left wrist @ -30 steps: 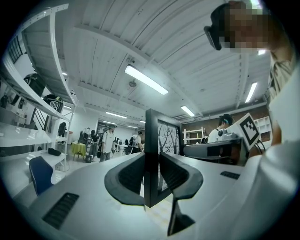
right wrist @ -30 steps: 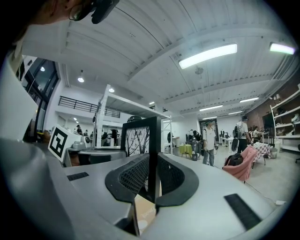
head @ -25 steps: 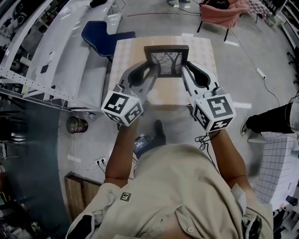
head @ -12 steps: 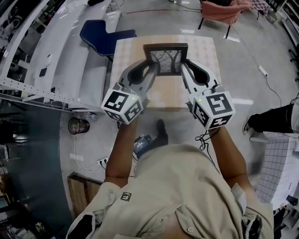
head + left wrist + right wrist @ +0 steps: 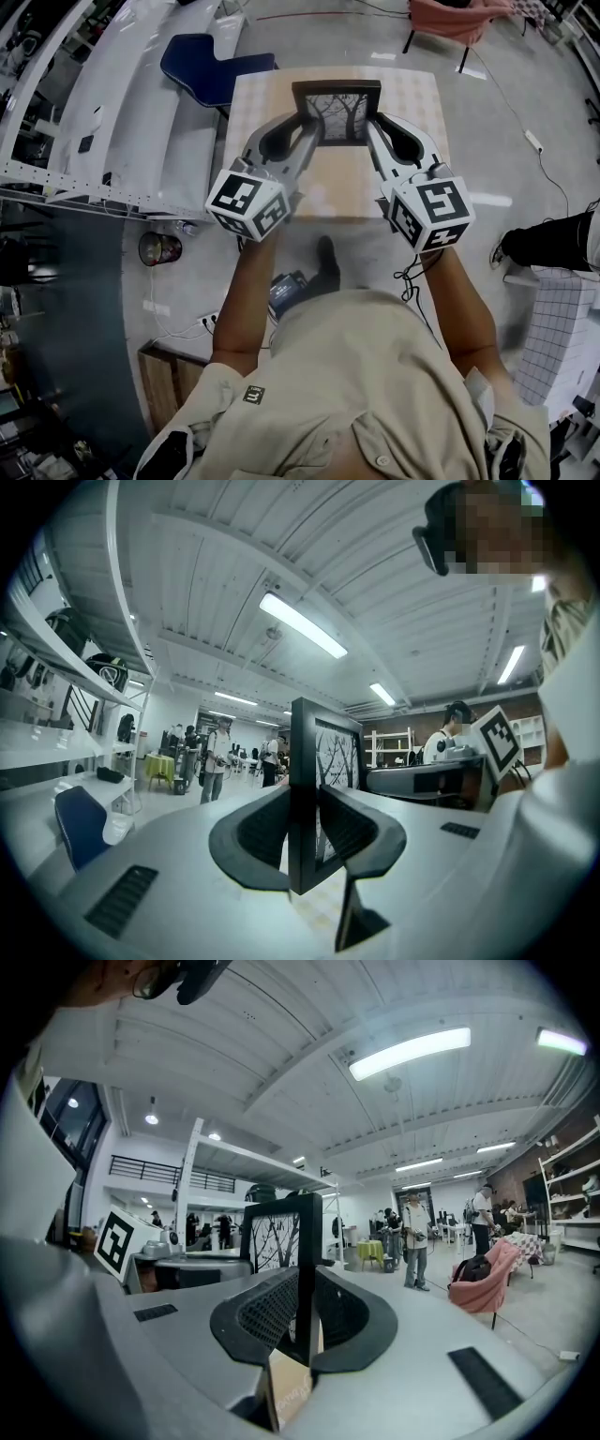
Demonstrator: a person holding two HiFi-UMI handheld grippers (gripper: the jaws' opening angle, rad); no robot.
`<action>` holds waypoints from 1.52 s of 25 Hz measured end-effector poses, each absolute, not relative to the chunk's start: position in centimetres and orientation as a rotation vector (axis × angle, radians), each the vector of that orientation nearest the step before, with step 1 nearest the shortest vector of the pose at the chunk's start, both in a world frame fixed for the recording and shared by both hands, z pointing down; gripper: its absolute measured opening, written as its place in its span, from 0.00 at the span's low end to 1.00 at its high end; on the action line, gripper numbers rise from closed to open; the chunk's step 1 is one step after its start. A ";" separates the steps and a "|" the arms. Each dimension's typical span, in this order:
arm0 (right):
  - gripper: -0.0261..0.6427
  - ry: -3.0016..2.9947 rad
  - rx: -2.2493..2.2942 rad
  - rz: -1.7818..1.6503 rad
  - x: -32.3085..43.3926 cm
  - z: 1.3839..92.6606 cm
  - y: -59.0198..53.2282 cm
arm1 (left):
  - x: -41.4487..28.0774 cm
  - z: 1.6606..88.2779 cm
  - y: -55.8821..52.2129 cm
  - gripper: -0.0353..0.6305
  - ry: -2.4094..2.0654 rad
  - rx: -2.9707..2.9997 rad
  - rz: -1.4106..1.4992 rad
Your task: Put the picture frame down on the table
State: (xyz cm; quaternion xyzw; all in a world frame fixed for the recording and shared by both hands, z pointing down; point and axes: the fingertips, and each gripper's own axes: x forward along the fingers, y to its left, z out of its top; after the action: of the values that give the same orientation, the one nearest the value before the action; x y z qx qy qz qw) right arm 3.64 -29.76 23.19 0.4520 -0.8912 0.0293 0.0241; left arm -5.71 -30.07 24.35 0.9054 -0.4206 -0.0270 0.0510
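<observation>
A black picture frame with a bare-tree print is held upright above the light wooden table. My left gripper is shut on the frame's left edge. My right gripper is shut on its right edge. The tree print shows past the left jaws, and again as the print past the right jaws. In both gripper views the frame's bottom end is hidden by the jaws.
A blue chair stands at the table's far left corner. White shelving runs along the left. A pink-draped chair sits beyond the table. People stand in the room behind. A white gridded box is at right.
The frame and both grippers have shifted slightly farther over the table; both grips are unchanged.
</observation>
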 end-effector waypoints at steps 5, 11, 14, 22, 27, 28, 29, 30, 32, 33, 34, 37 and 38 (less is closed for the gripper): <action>0.13 -2.753 1.400 0.112 3.3 23.9 -31.2 | -6.1 25.0 -31.5 0.19 -1.278 2.744 -0.065; 0.13 -2.739 1.403 0.148 2.4 25.2 -33.3 | -7.0 26.4 -33.6 0.19 -1.267 2.722 -0.042; 0.13 -2.729 1.406 0.167 2.0 25.9 -34.4 | -7.3 27.0 -34.7 0.19 -1.260 2.712 -0.028; 0.13 -2.703 1.409 0.220 1.9 28.3 -36.2 | -7.5 29.4 -36.4 0.19 -1.237 2.680 0.008; 0.13 -2.685 1.411 0.267 1.8 30.1 -37.4 | -7.6 31.2 -37.5 0.19 -1.222 2.658 0.037; 0.13 -2.681 1.411 0.277 1.8 30.4 -37.5 | -7.6 31.5 -37.7 0.19 -1.218 2.653 0.043; 0.13 -2.676 1.410 0.287 1.8 30.8 -37.7 | -7.6 31.9 -37.9 0.19 -1.216 2.649 0.049; 0.13 -2.672 1.410 0.295 1.8 31.2 -37.9 | -7.5 32.2 -38.1 0.19 -1.213 2.644 0.054; 0.13 -2.663 1.411 0.312 1.9 31.9 -38.4 | -7.5 33.0 -38.5 0.19 -1.206 2.634 0.065; 0.13 -2.658 1.412 0.320 1.9 32.3 -38.7 | -7.4 33.4 -38.8 0.19 -1.201 2.628 0.070; 0.13 -2.652 1.412 0.329 2.0 32.7 -38.9 | -7.4 33.8 -39.1 0.19 -1.196 2.623 0.075; 0.13 -2.638 1.413 0.354 2.1 33.8 -39.5 | -7.3 34.9 -39.7 0.19 -1.183 2.606 0.089; 0.13 -2.633 1.413 0.362 2.2 34.1 -39.7 | -7.2 35.2 -39.9 0.19 -1.178 2.601 0.094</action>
State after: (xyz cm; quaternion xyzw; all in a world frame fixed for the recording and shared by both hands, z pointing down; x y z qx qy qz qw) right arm 2.17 -39.74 34.15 0.4683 -0.8729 0.1199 0.0658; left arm -7.20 -39.87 35.22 0.9012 -0.4082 0.0327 0.1418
